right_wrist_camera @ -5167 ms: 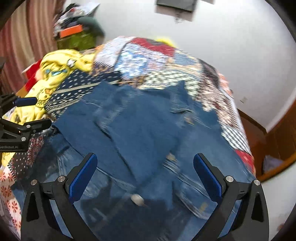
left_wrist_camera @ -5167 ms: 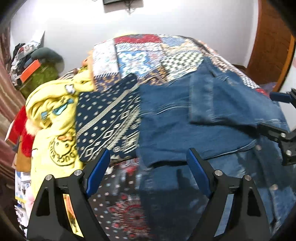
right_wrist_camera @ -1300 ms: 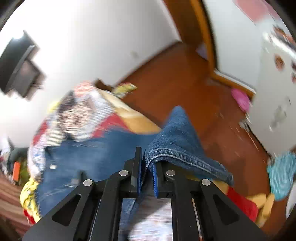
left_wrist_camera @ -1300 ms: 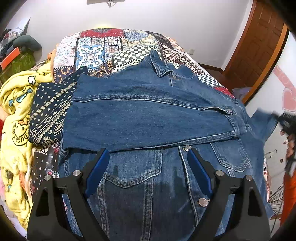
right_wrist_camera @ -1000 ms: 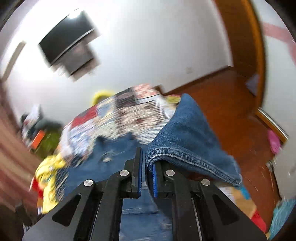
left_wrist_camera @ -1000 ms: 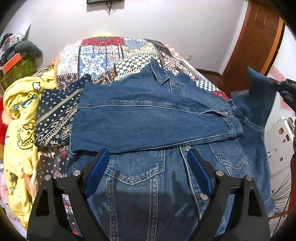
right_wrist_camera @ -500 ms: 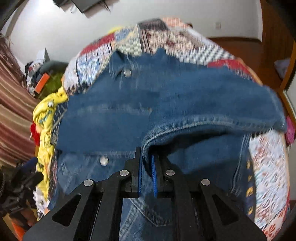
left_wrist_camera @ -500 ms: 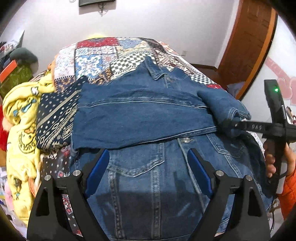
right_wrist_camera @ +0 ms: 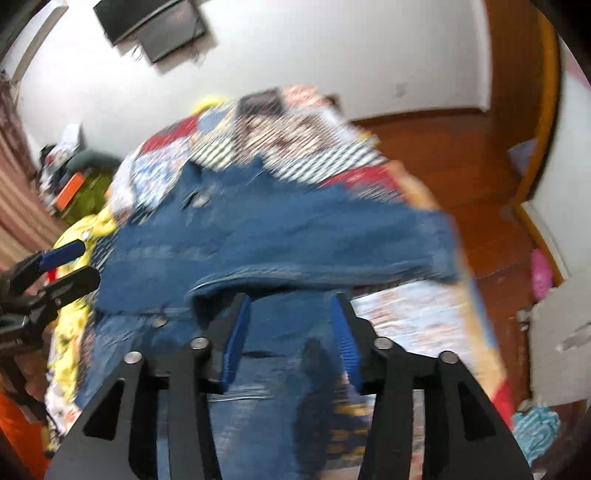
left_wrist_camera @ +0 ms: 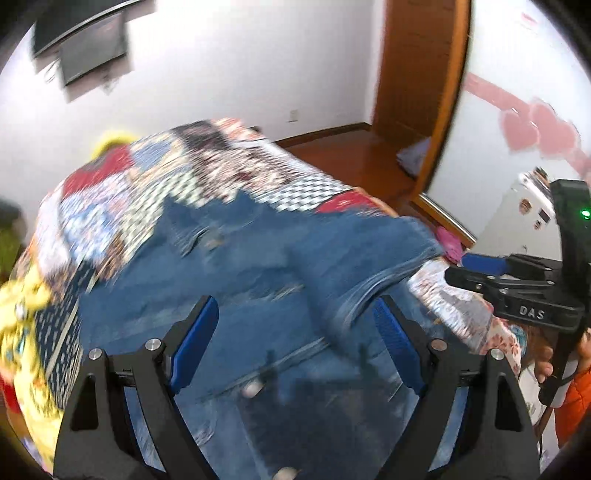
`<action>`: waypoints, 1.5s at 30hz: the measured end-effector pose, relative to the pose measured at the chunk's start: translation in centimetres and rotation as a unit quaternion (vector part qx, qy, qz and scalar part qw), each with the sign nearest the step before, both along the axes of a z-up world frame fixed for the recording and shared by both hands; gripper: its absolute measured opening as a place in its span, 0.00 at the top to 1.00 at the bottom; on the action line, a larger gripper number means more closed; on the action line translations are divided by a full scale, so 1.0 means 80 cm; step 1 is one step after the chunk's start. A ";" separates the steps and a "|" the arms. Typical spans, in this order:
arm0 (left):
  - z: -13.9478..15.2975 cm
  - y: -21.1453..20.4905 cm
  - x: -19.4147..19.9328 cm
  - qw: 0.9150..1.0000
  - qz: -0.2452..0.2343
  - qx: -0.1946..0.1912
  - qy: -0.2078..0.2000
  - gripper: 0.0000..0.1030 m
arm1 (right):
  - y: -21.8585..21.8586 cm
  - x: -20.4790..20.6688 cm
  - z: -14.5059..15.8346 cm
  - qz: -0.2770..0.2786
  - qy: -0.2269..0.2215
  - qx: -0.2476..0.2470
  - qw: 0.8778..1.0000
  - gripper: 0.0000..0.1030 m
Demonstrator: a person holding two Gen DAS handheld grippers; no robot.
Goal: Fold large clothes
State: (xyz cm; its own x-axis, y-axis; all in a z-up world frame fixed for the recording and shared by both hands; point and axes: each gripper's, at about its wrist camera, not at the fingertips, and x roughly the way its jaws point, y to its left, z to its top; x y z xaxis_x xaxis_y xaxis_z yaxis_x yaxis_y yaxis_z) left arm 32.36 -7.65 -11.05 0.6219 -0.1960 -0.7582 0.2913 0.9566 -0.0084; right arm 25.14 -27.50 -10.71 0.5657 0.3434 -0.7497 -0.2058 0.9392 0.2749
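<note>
A blue denim jacket [left_wrist_camera: 258,280] lies on a bed with a patchwork cover [left_wrist_camera: 207,158]. Both sleeves are folded across its front; the right sleeve [right_wrist_camera: 295,240] lies over the chest with its cuff near the bed's right edge. My left gripper [left_wrist_camera: 295,332] is open and empty, above the jacket's lower front. My right gripper [right_wrist_camera: 291,328] is open and empty, just behind the sleeve it held. It also shows in the left wrist view [left_wrist_camera: 517,277] at the right. Both views are blurred by motion.
A yellow garment [right_wrist_camera: 74,240] and a dark patterned cloth [left_wrist_camera: 62,325] lie at the bed's left side. A wooden door [left_wrist_camera: 417,74] and wooden floor [right_wrist_camera: 443,158] are to the right. A screen [right_wrist_camera: 155,22] hangs on the white wall.
My right gripper carried the right sleeve over the jacket's front, then opened and let it go. Both grippers have lifted and tilted up toward the far wall.
</note>
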 end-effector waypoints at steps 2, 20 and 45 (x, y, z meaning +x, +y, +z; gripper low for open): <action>-0.001 -0.036 0.018 0.999 -0.031 0.008 0.004 0.16 | -0.024 -0.003 0.001 -0.028 -0.013 -0.012 0.999 0.54; -0.162 -0.232 0.116 0.969 -0.168 0.163 0.078 0.36 | -0.122 -0.014 -0.066 -0.145 0.054 -0.001 0.988 0.37; -0.002 0.077 0.063 0.999 0.021 -0.012 -0.022 0.90 | -0.016 -0.001 -0.044 -0.044 0.034 -0.016 0.998 0.37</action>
State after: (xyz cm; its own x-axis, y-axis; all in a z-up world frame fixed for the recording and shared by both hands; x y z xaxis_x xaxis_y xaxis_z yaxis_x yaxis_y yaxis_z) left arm 37.40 -1.51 -11.20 0.6620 -0.1870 -0.7258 0.2517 0.9676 -0.0197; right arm 25.03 -28.76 -14.21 0.5404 0.2708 -0.7966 -0.1049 0.9611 0.2556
